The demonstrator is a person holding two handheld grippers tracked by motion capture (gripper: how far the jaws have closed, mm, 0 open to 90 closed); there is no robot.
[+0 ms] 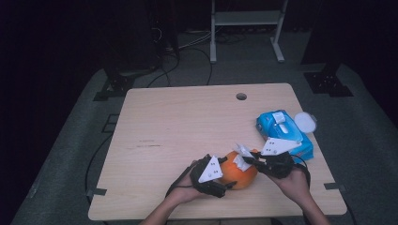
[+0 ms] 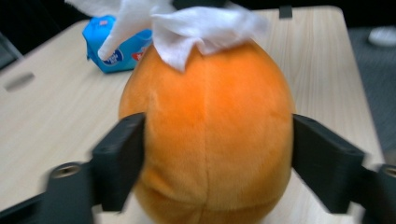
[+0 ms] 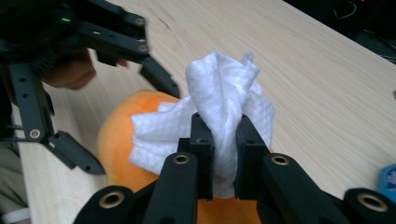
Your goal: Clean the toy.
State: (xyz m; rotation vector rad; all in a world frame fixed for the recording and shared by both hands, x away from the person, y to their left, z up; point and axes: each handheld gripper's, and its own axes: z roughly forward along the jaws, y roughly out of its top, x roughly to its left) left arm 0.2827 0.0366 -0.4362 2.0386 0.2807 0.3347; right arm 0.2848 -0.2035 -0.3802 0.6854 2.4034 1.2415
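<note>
An orange plush ball (image 1: 241, 177) (image 2: 210, 135) (image 3: 121, 135) rests on the wooden table (image 1: 187, 122) near its front edge. My left gripper (image 1: 228, 176) (image 2: 218, 144) reaches it from the left. Its jaws stand on either side of the ball, right at its flanks without denting it, so it is open. My right gripper (image 1: 248, 160) (image 3: 223, 128) comes from the right and is shut on a crumpled white tissue (image 1: 242, 157) (image 3: 224, 88) (image 2: 196, 25). The tissue lies draped on the ball's top. The left gripper's fingers (image 3: 156, 77) also show in the right gripper view.
A blue pack of wipes (image 1: 284, 131) (image 2: 112, 46) (image 3: 388, 179) lies at the table's right edge, with a round white lid (image 1: 306, 122) (image 2: 383, 35) beside it. A cable hole (image 1: 241, 96) (image 2: 18, 81) sits near the far edge. Metal stand legs (image 1: 213, 37) rise beyond the table.
</note>
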